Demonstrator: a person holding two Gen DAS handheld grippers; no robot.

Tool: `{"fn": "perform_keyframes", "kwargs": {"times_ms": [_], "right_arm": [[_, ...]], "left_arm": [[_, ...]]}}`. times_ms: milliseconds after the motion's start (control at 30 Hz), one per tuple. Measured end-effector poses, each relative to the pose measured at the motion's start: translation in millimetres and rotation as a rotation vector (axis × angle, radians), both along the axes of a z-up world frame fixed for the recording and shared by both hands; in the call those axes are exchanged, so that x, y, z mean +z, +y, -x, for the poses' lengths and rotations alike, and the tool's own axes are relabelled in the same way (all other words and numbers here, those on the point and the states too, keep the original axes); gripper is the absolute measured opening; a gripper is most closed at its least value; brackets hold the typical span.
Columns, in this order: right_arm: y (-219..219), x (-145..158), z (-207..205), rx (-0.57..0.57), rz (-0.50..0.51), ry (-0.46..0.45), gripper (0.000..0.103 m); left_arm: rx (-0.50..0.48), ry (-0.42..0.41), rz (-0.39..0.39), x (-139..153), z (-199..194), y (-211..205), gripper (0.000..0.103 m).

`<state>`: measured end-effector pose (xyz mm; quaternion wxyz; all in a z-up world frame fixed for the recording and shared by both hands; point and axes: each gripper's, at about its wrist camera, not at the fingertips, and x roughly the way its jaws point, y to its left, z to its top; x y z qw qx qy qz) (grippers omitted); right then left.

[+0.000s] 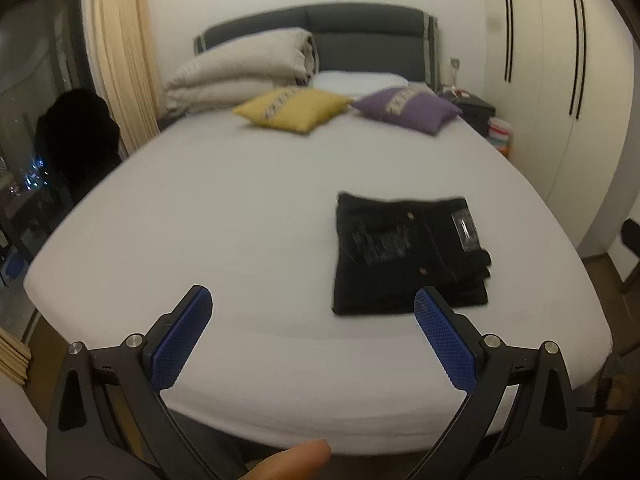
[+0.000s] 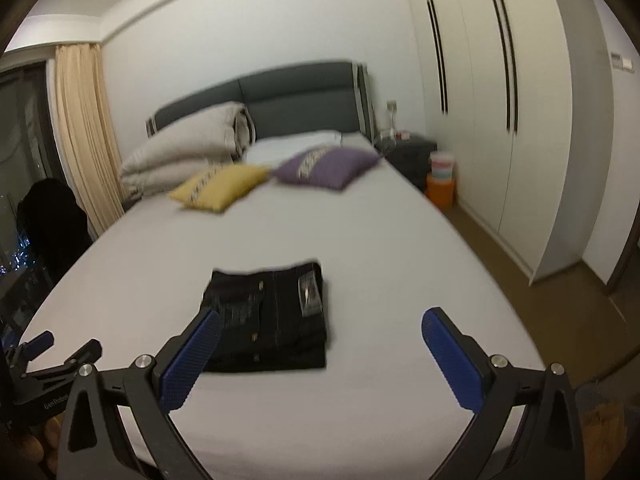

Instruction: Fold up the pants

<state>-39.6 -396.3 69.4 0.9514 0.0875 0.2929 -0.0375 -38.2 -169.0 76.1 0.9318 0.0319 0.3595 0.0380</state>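
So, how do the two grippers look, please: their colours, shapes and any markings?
Both match: the left gripper and the right gripper have black plastic arms spreading in a V, silver round bolts at the joints, and jaws lined with blue, finely textured pads. In the right wrist view, the left gripper's body carries white "GenRobot" lettering.

One pair of folded pants [image 1: 408,256], two cushions, a yellow cushion [image 1: 290,109] and a purple cushion [image 1: 408,109], one duvet [image 1: 240,72], one bed [image 1: 224,216] and two grippers, the left gripper [image 1: 314,304] and the right gripper [image 2: 320,328].
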Motion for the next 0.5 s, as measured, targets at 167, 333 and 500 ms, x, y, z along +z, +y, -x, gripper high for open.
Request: {"fn": "perform_keyframes", "kwargs": {"times_ms": [167,333,500], "right_arm": [[9.4,-18.0,-3.4,0.023,0.005,0.063,0.103],[16.1,-23.8,-5.5,0.045,0.011,0.081,0.103],[18.7,-26.6,-8.3,0.054,0.015,0.098,0.103]], "left_arm": [[-0.007,0.052,0.003,-27.5,-7.7,-7.5,0.103],[-0.016,0.092,0.027,-54.4,-32.4,-16.2,0.103],[-0.017,0.105,0.039,-60.5,-38.0,-15.8,0.103]]}}
